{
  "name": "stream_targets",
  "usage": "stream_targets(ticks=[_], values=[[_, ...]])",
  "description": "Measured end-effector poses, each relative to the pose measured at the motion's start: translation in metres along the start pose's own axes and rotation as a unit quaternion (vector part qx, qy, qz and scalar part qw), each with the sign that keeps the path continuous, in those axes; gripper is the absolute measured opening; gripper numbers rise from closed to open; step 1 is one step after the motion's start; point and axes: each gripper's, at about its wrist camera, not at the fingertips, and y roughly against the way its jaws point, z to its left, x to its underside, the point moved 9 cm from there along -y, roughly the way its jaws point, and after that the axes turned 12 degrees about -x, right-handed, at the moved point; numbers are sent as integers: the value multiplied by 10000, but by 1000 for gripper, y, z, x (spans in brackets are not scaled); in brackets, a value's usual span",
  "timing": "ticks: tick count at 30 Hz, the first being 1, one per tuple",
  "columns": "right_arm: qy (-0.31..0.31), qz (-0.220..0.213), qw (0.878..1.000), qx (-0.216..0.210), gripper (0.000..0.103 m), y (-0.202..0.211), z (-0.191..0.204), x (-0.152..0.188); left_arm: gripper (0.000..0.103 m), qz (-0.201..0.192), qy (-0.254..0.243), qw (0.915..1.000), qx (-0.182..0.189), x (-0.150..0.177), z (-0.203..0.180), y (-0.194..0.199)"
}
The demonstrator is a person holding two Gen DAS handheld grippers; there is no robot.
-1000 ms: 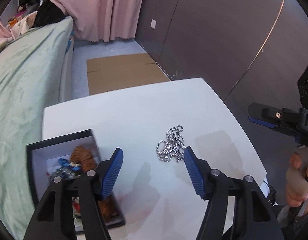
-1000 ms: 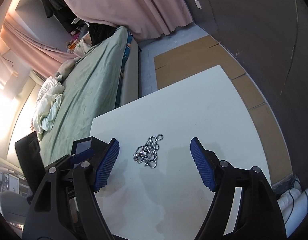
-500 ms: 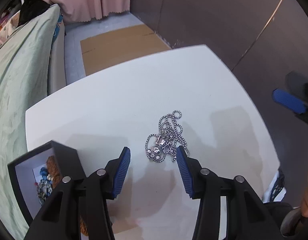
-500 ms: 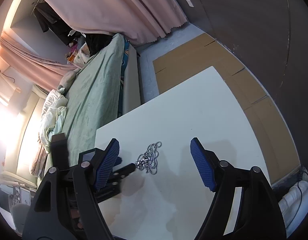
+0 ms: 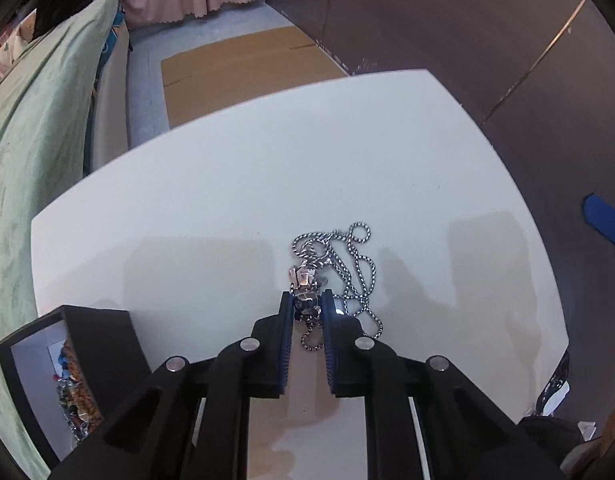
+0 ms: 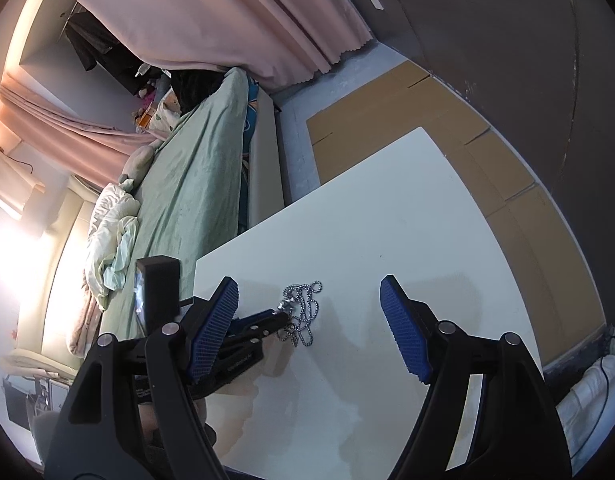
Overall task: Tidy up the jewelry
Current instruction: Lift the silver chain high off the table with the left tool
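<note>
Jaws of the left gripper have just closed on the pendant of the chain lying on the table, so lifting toward the box seems next, while the right gripper hangs spread above the chain.

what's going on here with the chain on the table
A person is tidying jewelry with handheld tongs. The left tongs have just closed on the pendant of a silver chain necklace lying tangled on the white table. The right tongs hang open above it, empty. A black jewelry box sits at the left.
</note>
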Motion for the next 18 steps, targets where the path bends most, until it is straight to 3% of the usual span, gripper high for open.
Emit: stream_targets(ticks=[9, 18], values=[[21, 85, 9999, 50, 74, -7, 0, 3, 12, -354, 178, 9988, 270, -7, 8, 43], [62, 295, 9994, 144, 67, -24, 2, 12, 12, -983, 105, 9944, 378, -25, 12, 117]])
